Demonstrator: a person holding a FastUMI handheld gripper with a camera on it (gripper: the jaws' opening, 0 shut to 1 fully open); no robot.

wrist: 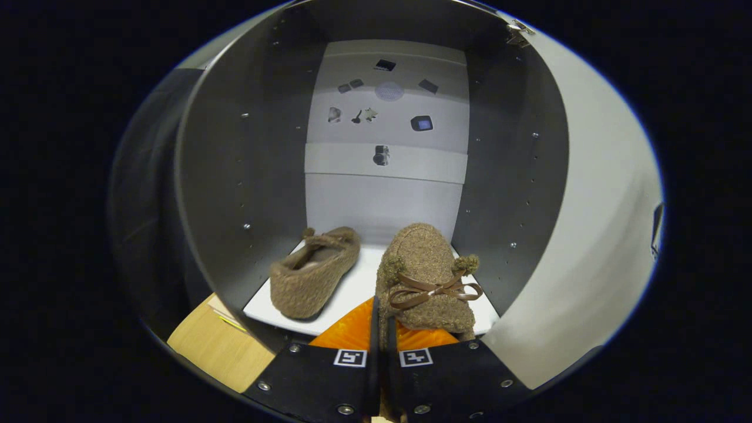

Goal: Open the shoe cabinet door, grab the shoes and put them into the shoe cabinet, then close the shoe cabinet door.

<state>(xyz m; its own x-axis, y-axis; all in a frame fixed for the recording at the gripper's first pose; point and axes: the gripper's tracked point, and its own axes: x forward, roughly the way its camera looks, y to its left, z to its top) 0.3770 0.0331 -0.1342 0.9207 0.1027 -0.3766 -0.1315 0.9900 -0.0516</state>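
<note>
We note the fuzzy brown slipper with a satin ribbon bow and two small pompoms [426, 276] sitting directly ahead of the gripper [382, 352], its heel end pinched in the narrow slit between the two fingers, which are pressed nearly together on the fabric. We judge its long axis to run straight along the fingers, toe pointing away toward the back of the cabinet. The toe is over the white shelf board [352, 291]; whether the sole touches the board we cannot tell.

The second fuzzy brown slipper [314, 270] lies on the same board, beside the first and apart from it, tipped onto its side with the opening showing. Its long axis is angled, toe toward the back and slightly inward.

Around both: the dark grey inner walls of the open shoe cabinet [223, 176], a pale back panel [385, 200], and the white cabinet door [587, 235] swung open on the right. A light wood floor [217, 346] shows below the cabinet's front edge.

We judge the next move is to lower the held slipper straight down and release it, keeping clear of its neighbour.
</note>
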